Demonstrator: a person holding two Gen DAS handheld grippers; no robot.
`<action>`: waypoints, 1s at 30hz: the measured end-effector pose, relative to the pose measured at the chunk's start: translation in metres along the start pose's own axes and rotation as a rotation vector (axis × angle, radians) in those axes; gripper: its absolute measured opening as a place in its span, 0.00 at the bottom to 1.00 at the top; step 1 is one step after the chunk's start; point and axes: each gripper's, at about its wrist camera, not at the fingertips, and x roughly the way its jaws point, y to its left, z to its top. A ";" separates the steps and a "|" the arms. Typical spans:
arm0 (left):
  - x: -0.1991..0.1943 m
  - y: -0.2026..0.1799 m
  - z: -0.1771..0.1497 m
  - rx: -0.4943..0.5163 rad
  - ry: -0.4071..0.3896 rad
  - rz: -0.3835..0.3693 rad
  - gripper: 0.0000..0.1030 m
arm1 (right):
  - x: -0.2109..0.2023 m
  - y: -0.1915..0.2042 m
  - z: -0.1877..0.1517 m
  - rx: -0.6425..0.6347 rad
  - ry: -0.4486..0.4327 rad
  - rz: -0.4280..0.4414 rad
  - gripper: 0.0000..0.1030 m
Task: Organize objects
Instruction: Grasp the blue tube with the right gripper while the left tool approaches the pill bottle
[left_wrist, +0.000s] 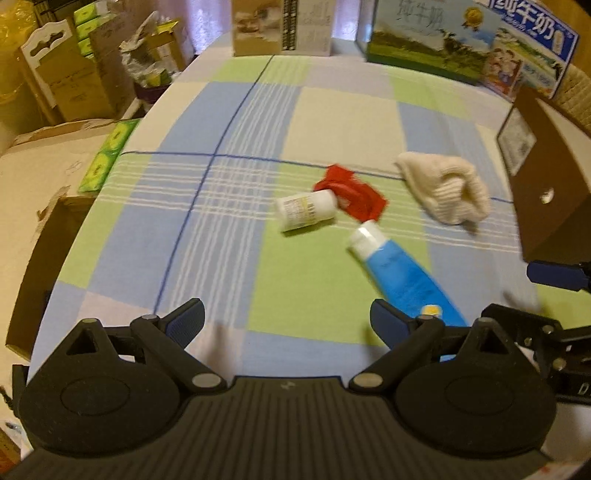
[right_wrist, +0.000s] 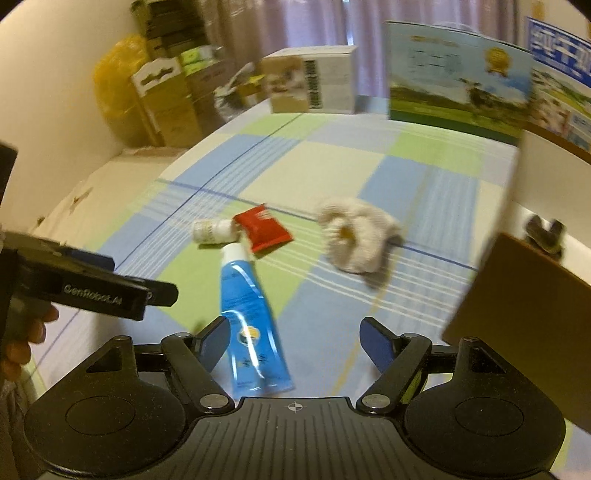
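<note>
Both grippers hover w/ fingers wide, holding nothing: left gripper (left_wrist: 287, 317), right gripper (right_wrist: 294, 338). On the checked cloth of the worktop (left_wrist: 229, 206), centre-right in the left view: white bottle (left_wrist: 306, 211) touching red packet (left_wrist: 354, 194); blue tube (left_wrist: 402, 275) just below; cream sock (left_wrist: 445, 194) to the right, apart. Brown box (left_wrist: 546, 184) at right edge.
</note>
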 end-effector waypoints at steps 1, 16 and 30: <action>0.002 0.002 0.000 -0.002 0.002 0.006 0.92 | 0.006 0.003 0.000 -0.015 0.004 0.000 0.69; 0.017 0.027 0.007 -0.068 0.006 0.045 0.92 | 0.071 0.034 0.000 -0.154 0.010 0.010 0.62; 0.026 0.018 0.008 -0.041 -0.005 0.039 0.91 | 0.080 0.033 0.004 -0.168 -0.027 -0.004 0.37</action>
